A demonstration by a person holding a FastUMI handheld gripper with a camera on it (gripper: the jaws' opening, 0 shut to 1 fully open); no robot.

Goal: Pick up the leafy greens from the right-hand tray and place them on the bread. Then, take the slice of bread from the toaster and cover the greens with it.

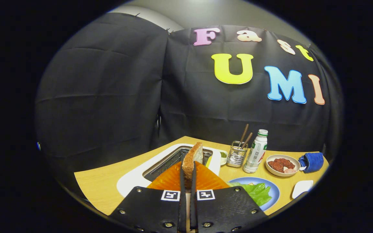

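Observation:
My gripper (188,168) is shut on a slice of bread (193,158), which stands on edge between the fingers with its crust toward me. The slice is held above the slot of the white toaster (131,181), just beyond the fingers. To the right of the fingers, leafy greens (258,191) lie on a blue plate (274,191). Whatever sits under the greens is hidden.
On the wooden table (99,184) beyond the plate stand a metal holder with chopsticks (237,157), a white bottle (256,152), a bowl of red-brown food (282,165) and a blue cloth (311,161). A small white dish (301,188) lies at the right edge.

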